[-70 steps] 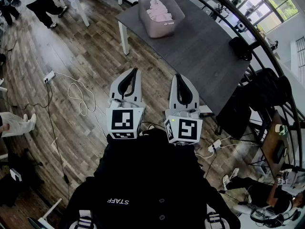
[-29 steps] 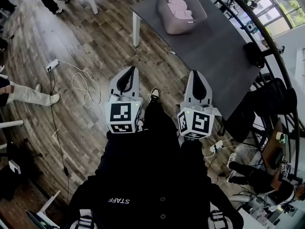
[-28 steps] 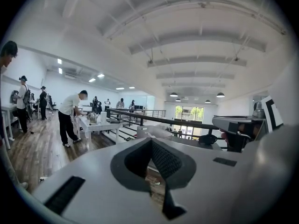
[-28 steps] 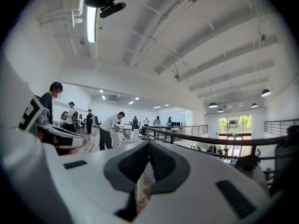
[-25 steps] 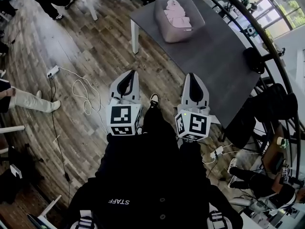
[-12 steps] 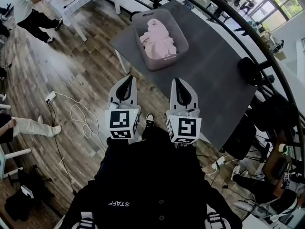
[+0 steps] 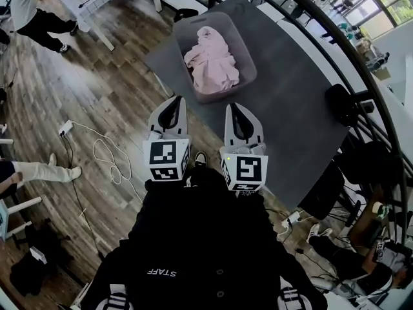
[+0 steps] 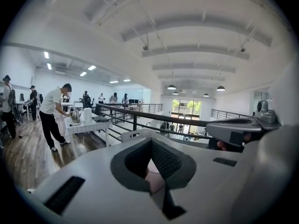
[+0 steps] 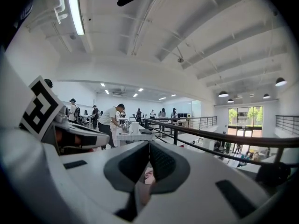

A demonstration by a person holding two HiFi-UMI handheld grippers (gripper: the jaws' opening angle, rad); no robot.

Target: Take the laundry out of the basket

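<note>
Left tongs [image 7: 175, 103] and right tongs [image 7: 234, 108], both closed and empty, hover near the basket [image 7: 249, 64]; they should open wide before dropping onto the pink laundry [image 7: 210, 60].

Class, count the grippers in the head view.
2: the left gripper at the table's near edge, the right gripper beside it over the table, both short of the basket.

One basket [image 7: 216, 94] far on one grey table [image 7: 290, 89], with one heap of pink laundry [image 7: 211, 60] inside. Two grippers near: one left gripper [image 7: 179, 100], one right gripper [image 7: 231, 106]. One white cable [image 7: 105, 148] and one power strip [image 7: 66, 128] on the floor, left.
</note>
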